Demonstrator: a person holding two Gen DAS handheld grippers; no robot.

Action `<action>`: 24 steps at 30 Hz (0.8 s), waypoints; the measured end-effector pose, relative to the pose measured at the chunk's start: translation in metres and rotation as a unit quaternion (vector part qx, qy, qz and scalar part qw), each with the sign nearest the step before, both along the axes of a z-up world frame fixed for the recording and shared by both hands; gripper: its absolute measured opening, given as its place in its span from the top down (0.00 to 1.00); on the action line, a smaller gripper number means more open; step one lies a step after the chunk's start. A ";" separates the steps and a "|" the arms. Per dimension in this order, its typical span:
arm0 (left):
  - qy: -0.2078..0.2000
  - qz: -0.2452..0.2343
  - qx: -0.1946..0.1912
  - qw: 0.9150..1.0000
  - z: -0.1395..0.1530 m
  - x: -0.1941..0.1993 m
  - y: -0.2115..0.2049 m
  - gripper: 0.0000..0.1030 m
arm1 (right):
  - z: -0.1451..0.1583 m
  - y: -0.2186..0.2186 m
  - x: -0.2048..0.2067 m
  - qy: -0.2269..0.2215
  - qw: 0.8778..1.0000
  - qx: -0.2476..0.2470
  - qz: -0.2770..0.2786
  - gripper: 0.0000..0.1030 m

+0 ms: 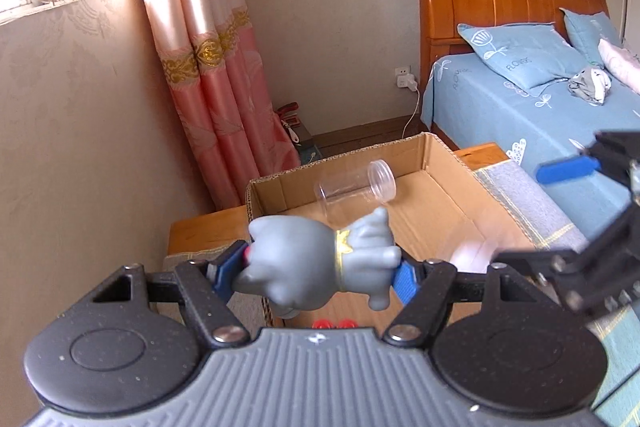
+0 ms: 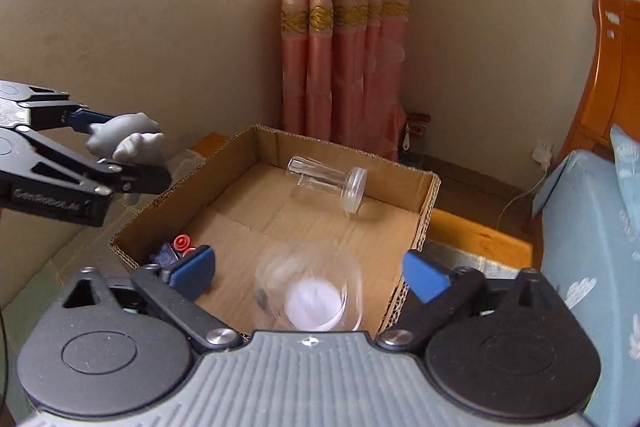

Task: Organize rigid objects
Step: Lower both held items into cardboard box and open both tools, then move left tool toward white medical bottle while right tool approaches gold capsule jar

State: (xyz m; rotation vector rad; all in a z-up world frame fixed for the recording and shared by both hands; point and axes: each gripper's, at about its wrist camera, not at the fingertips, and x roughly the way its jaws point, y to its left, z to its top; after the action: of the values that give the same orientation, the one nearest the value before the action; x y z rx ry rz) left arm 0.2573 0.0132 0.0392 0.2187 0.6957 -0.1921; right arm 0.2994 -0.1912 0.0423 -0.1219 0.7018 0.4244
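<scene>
In the left wrist view the left gripper (image 1: 320,269) sits low and central, its two blue pads clamped on a grey toy (image 1: 316,261) (an animal figure with a gold band round its middle) that lies crosswise between them. Just behind the toy, centre frame, is an open cardboard box (image 1: 440,163). A clear jar (image 1: 356,189) lies on its side on the box floor toward the far wall, its lidded end pointing right. A white blur (image 1: 472,255) shows at the near right of the box floor; that view does not tell what it is. Two small red caps (image 1: 334,325) peek out at the bottom centre, just above the gripper body.

In the right wrist view the right gripper (image 2: 310,273) fills the lower frame with its pads spread wide apart and nothing between them. Below the gap, inside the box (image 2: 432,195), a second clear container with a white end (image 2: 310,297) is motion-blurred, so whether it touches the floor cannot be told. The jar (image 2: 328,181) lies near the far wall. The red caps (image 2: 186,245) are in the near left corner beside a dark blue object (image 2: 164,255). The left gripper (image 2: 120,151), at mid left, holds the toy (image 2: 128,137) outside the box's left wall.

A pink curtain (image 1: 212,75) hangs at upper left centre, and a bed (image 1: 520,95) with a wooden headboard fills the upper right.
</scene>
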 end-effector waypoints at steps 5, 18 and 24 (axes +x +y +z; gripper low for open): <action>0.017 0.000 0.010 1.000 -0.008 0.025 -0.005 0.30 | -0.007 -0.011 -0.008 0.011 1.000 0.007 0.000 0.00; 0.011 0.039 -0.001 0.999 -0.018 0.070 -0.011 0.12 | -0.001 -0.022 -0.034 0.015 1.000 0.004 0.003 0.00; 0.006 0.039 0.005 0.999 -0.012 0.052 -0.005 0.04 | -0.006 -0.017 -0.044 0.027 1.000 0.004 0.009 0.00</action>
State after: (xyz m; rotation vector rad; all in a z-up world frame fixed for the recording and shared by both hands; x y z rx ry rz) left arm 0.3094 0.0082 0.0273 0.1995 0.7149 -0.1159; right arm 0.2549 -0.2080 0.0368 -0.1085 0.7525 0.4487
